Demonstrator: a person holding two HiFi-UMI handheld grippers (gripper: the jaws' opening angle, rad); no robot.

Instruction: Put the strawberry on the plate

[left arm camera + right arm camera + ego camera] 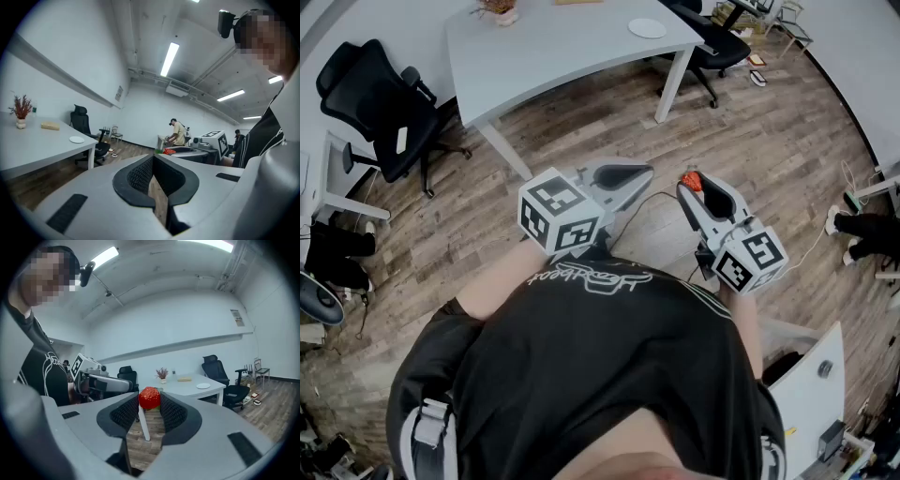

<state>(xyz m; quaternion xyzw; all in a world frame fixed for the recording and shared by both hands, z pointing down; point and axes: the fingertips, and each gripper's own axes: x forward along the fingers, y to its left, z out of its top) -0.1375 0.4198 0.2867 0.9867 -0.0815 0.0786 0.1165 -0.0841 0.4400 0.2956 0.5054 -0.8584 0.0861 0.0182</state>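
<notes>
Right gripper [150, 405]: my jaws stood part-way apart, their ribbed pads pinching the strawberry [149, 397] at the very tips.
Strawberry: it was up off the floor in that pinch, clear of every surface. A bit of green showed at its lower edge, but I could not tell its long axis for sure.
Left gripper [153, 161]: my jaws were pressed together at the tips with nothing between them, only floorboards showing through the slit behind.
Plate [647, 28]: it sat near the front right corner of the white table [562, 56], and it was empty.
Direction to go: the plate lay ahead of the berry and well apart from it, across open floor. In the right gripper view it was beyond the jaws and off to their right.
Nearer hand: both grippers were about equally far from the plate, but the right one carried the fruit, so I judged the reach was its job.
Other things on the table: a small potted plant [499, 9] stood further along, away from the plate.
</notes>
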